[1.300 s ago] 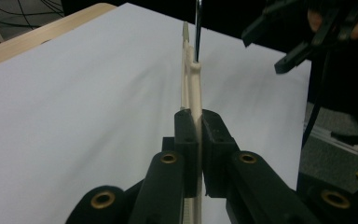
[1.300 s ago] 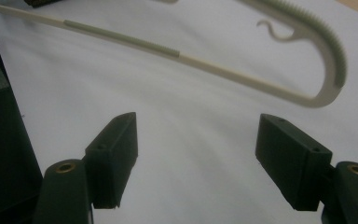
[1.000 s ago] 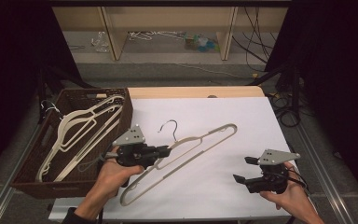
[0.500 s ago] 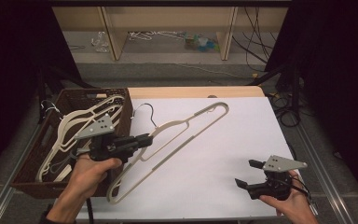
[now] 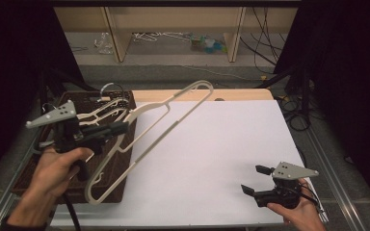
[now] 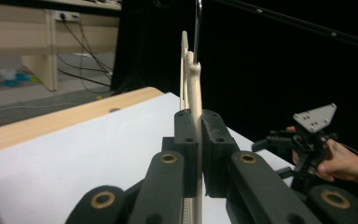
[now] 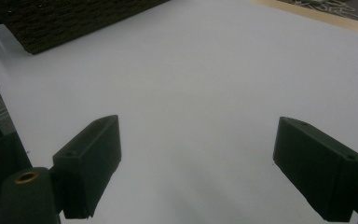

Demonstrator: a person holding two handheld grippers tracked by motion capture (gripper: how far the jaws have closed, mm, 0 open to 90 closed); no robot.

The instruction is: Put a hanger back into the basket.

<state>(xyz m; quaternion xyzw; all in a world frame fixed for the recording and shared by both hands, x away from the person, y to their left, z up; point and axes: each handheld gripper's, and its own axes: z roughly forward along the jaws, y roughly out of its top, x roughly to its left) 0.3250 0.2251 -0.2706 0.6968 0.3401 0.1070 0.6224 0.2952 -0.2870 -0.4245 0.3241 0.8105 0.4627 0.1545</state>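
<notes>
While more pale hangers (image 5: 103,111) are lying in the dark woven basket (image 5: 120,190), the left gripper (image 5: 120,129) is pinching a cream plastic hanger (image 5: 171,122) and the right gripper (image 5: 255,180) is spread wide.

The hanger (image 5: 168,118) is cream, its hook (image 5: 110,87) grey metal. The basket (image 5: 120,190) is dark brown weave, the surface (image 5: 221,154) white. Both tongs are black.
</notes>
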